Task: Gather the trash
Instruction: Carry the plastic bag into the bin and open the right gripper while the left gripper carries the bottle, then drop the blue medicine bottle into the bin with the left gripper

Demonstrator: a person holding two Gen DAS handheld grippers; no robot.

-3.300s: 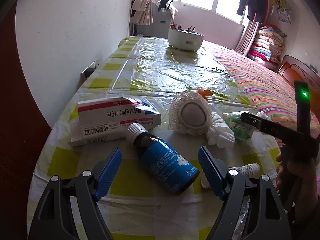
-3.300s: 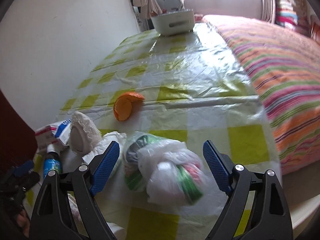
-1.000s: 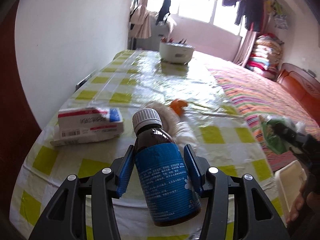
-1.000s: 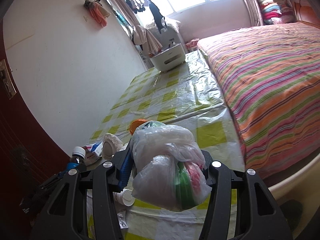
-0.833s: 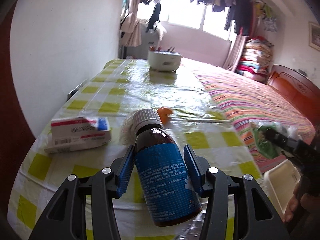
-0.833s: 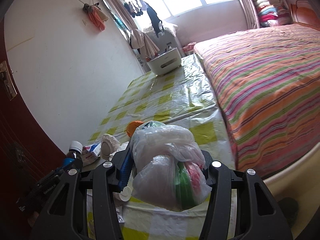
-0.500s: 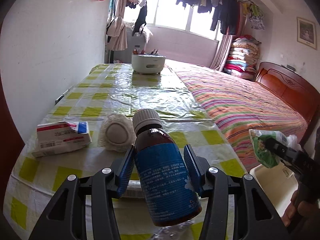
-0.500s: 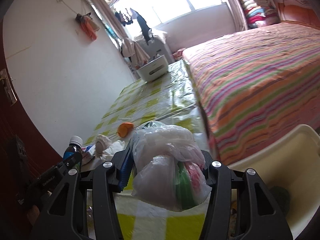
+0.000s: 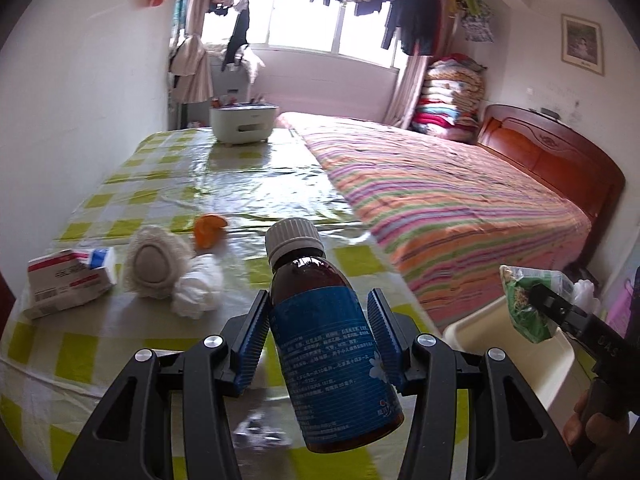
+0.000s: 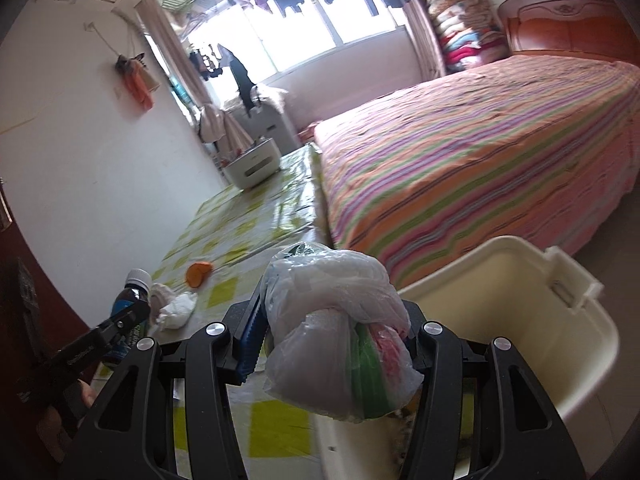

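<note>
Left wrist: left tongs (image 9: 318, 340) clamped on the bottle (image 9: 330, 344), held above the desk (image 9: 72, 344) edge, cap away. Box (image 9: 64, 284), tissue (image 9: 198, 288), peel (image 9: 208, 229) lie on the desk; bin (image 9: 520, 356) at right.

Right wrist: right tongs (image 10: 332, 344) clamped on the bag (image 10: 340, 336), at the bin's (image 10: 516, 304) near rim. Risk: slick plastic slips, drops outside; the glass bottle may pivot and fall.

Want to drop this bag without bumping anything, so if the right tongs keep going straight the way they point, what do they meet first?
Probably the cream bin just ahead and below the right tongs and their plastic bag; depth unclear.
</note>
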